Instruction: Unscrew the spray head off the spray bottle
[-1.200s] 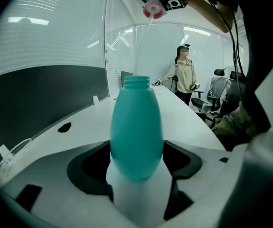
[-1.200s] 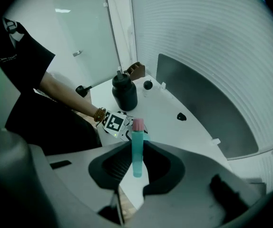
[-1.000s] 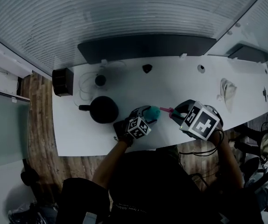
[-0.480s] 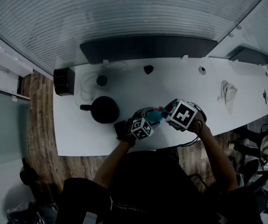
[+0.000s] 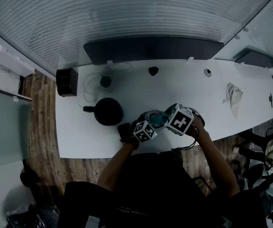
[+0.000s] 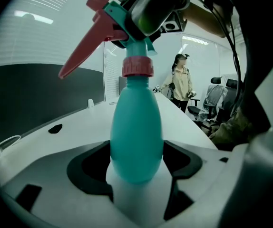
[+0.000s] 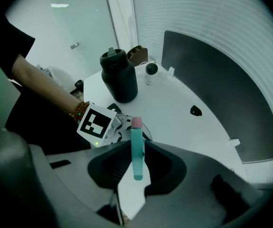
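The left gripper [image 6: 137,175] has its jaws closed on the lower body of the teal spray bottle [image 6: 136,127], which stands upright in the middle of the left gripper view. A pink collar [image 6: 137,68] sits on the bottle's neck, and above it the spray head [image 6: 127,20] is at the top of the frame, its red trigger [image 6: 84,46] slanting down towards the upper left. The right gripper [image 7: 135,167] comes onto the head from above. In the right gripper view, its jaws pinch the narrow teal, pink-tipped head at lower centre. Just beyond, left of centre, are the left gripper's marker cube [image 7: 97,122] and a forearm wearing a bead bracelet [image 7: 79,110]. In the head view the two grippers meet just below the frame's centre, over the near part of the white table [image 5: 189,87], with the bottle between them. On the table a black jug [image 5: 108,111] stands to the left of the grippers. A black box [image 5: 66,82] sits at the table's left end and a crumpled cloth [image 5: 234,94] lies at the right. A long dark panel [image 5: 153,49] runs along the far edge. In the left gripper view, a person [image 6: 180,82] stands in the background beside office chairs [image 6: 217,96], right of centre.
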A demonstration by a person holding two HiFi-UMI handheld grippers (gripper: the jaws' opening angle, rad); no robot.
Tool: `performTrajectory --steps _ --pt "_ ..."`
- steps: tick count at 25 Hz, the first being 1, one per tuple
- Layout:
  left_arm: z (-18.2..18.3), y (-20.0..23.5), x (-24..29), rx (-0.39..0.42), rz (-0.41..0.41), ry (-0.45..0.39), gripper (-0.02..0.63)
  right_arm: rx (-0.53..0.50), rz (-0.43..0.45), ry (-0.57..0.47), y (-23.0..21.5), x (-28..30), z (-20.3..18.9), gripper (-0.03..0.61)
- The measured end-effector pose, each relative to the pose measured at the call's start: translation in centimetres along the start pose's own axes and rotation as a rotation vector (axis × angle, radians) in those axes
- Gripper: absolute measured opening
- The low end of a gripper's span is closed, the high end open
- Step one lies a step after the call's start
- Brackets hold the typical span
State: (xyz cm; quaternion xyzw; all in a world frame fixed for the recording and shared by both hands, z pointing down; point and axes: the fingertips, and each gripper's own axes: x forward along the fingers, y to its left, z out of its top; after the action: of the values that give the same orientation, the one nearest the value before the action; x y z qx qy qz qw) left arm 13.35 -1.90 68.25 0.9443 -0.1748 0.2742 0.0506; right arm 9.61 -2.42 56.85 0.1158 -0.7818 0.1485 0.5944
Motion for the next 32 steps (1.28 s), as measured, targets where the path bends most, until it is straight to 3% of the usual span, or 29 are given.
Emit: performTrajectory --steps 5,8,11,15,19,22,26,32 --pt "0.0 0.0 -0.2 -0.004 -0.005 -0.026 0.351 0.038 -0.024 -0.109 -0.2 -0.9 -0.6 0.085" --pt "0.1 0.1 -0.2 -0.006 -0.008 -0.034 0.351 0.119 -0.011 -0.156 -0.6 -1.1 -1.1 0.158" --pt "0.1 0.1 -0.1 -0.015 -0.012 -0.035 0.351 0.172 0.013 -0.221 -0.9 -1.9 -1.1 0.187" --pt "-0.5 0.1 0.0 -0.063 -0.035 -0.036 0.351 0.386 0.148 -0.498 -1.7 -4.7 0.0 0.187" --pt "-0.8 0.0 0.0 -0.102 -0.058 -0.04 0.351 0.659 0.327 -0.965 -3.6 -9.1 -0.3 0.184" --pt "-1.0 0.6 -0.7 -0.107 -0.037 -0.059 0.351 0.802 0.315 -1.185 -4.8 -10.0 -3.4 0.162" --pt "0.1 2.1 -3.3 -0.133 0.001 -0.124 0.351 0.867 0.196 -1.252 -5.1 -9.1 -6.8 0.027" --pt "0.4 0.7 -5.9 -0.119 -0.03 -0.134 0.351 0.873 0.198 -1.27 -4.3 -8.3 -7.7 0.017"
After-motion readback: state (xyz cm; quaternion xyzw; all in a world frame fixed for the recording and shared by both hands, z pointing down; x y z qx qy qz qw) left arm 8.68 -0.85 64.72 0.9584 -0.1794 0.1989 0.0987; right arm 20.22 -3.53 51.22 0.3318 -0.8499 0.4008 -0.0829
